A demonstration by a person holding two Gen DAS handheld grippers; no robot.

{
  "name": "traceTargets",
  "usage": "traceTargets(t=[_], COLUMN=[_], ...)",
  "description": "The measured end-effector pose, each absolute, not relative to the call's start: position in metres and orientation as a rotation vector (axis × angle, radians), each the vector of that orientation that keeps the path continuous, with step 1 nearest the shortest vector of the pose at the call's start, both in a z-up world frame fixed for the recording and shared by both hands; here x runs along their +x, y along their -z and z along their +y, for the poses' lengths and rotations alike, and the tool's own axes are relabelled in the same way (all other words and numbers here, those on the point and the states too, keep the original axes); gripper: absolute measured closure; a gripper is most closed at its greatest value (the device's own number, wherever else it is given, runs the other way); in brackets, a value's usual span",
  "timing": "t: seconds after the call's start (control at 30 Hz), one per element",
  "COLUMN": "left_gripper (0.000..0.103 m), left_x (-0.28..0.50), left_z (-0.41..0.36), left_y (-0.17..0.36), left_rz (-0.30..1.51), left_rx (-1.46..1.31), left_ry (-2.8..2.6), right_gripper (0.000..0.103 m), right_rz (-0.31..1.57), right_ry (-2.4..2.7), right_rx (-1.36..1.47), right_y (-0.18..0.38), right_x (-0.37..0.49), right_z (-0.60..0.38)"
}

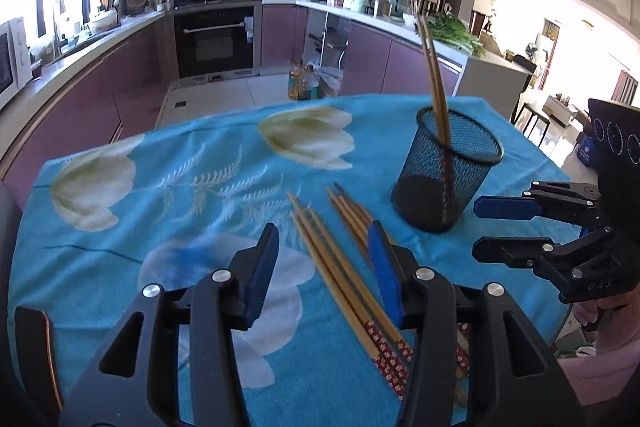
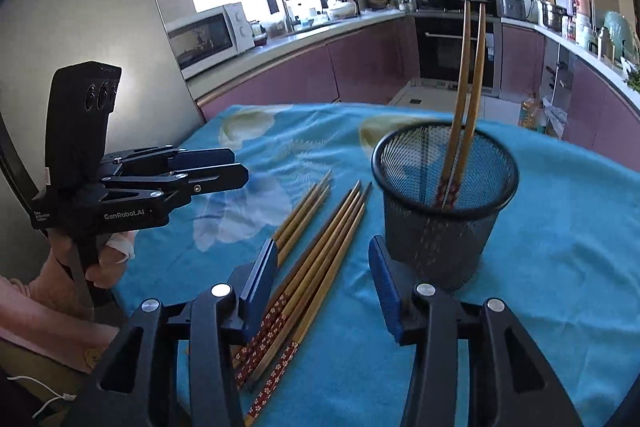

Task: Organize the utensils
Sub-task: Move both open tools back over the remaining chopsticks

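The left claw (image 2: 240,169) carries white lettering on its black body that reads "GenRobot.AI", with a small label beside it too fine to read; the right claw (image 1: 476,227), seen from the left wrist, shows faint letters that look like "DAS". Both claws stand apart with nothing between their blue pads. The tabletop (image 1: 120,219) wears a blue cloth with white flowers. A black mesh cup (image 1: 448,171) stands upright on it, and two chopsticks (image 1: 436,87) lean inside it, patterned ends down. The loose chopsticks (image 1: 340,267) lie flat on the cloth in a fanned bundle just beside the cup, their red flowered ends toward the person. In the left wrist view they lie below the left claw's spread fingers, nearer the right-hand pad (image 1: 384,267). In the right wrist view they lie under the left-hand pad (image 2: 260,287) of the right claw (image 2: 324,283).
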State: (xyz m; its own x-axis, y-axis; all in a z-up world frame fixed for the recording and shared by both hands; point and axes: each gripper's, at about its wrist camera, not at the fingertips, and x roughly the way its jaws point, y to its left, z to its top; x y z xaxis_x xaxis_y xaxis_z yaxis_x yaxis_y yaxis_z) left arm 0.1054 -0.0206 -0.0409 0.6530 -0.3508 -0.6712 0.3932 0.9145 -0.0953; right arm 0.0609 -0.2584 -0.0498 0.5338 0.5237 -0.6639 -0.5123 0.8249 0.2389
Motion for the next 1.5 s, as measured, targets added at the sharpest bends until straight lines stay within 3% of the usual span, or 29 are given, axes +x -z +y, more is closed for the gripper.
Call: traceTargets(t=[0.2,0.47,1.5], left_gripper=[0.058,0.061,0.066], left_x=[0.108,0.115,0.129], left_z=[-0.029,-0.035,-0.037], left_y=[0.085,0.104,0.121], left_rz=[0.841,0.882,0.93], left_rx=[0.07,0.082,0.117], left_ry=[0.419,0.4,0.392], right_gripper=[0.06,0.064,0.07], right_rz=[0.875,0.905,0.93], right_ry=[-0.557,-0.53,-0.497], right_rx=[0.012,0.002,-0.04], right_y=[0.076,0.088,0.091], right_x=[0.065,0.063,0.068], right_z=[-0.251,-0.249,-0.234])
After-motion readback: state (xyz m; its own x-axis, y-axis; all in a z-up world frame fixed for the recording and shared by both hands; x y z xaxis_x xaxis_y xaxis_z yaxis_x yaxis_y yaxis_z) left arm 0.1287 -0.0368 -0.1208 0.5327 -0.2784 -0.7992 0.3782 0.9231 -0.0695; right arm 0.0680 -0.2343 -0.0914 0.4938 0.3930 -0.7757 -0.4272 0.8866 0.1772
